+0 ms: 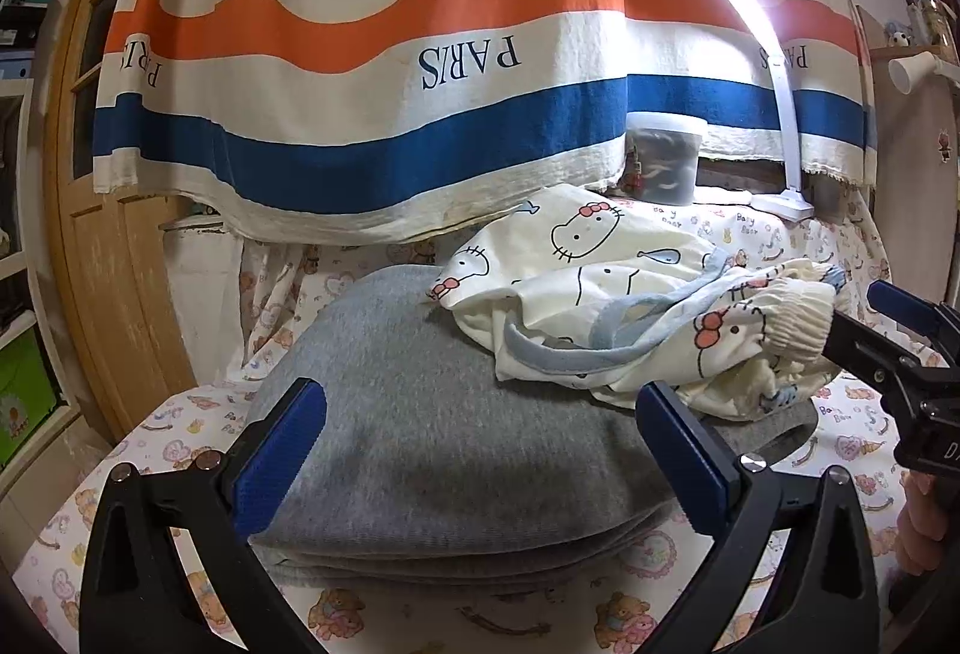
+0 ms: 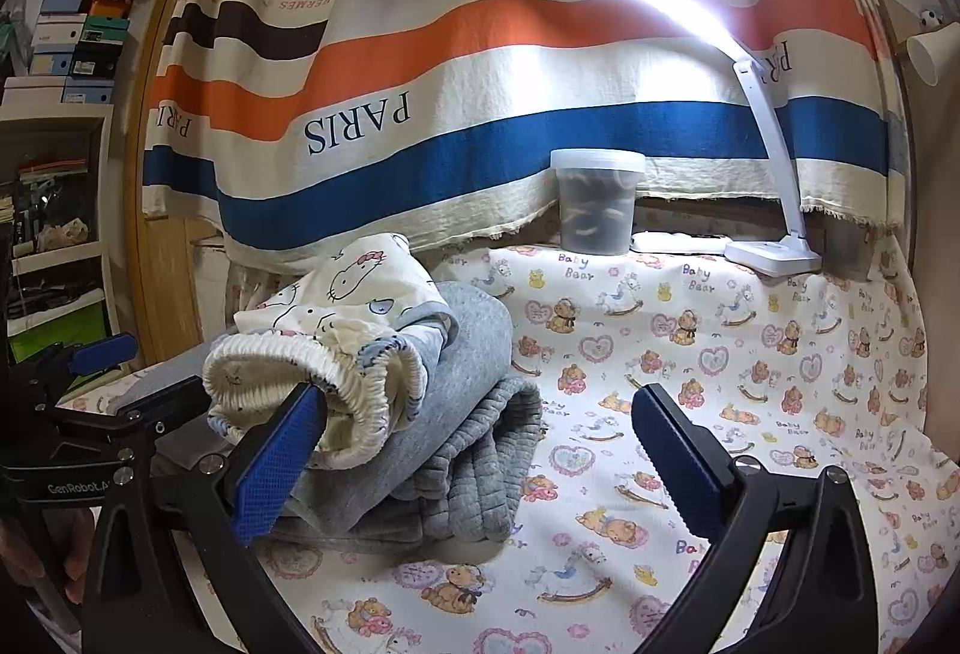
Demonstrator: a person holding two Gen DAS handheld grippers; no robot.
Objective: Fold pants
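White Hello Kitty pants (image 1: 630,294) lie crumpled on top of a stack of folded grey pants (image 1: 432,450) on the bear-print table. In the right wrist view the white pants (image 2: 324,354) rest on the grey stack (image 2: 456,450) at the left. My left gripper (image 1: 480,450) is open above the grey stack, holding nothing. My right gripper (image 2: 480,450) is open; its left finger (image 2: 282,450) sits beside the elastic waistband (image 2: 372,384), and I cannot tell if it touches. The right gripper also shows in the left wrist view (image 1: 900,330) next to the waistband.
A lit white desk lamp (image 2: 774,252) and a clear plastic jar (image 2: 597,204) stand at the back of the table. A striped cloth (image 2: 480,84) hangs behind. The bear-print tablecloth (image 2: 750,384) spreads to the right. Shelves with boxes (image 2: 66,54) stand at the left.
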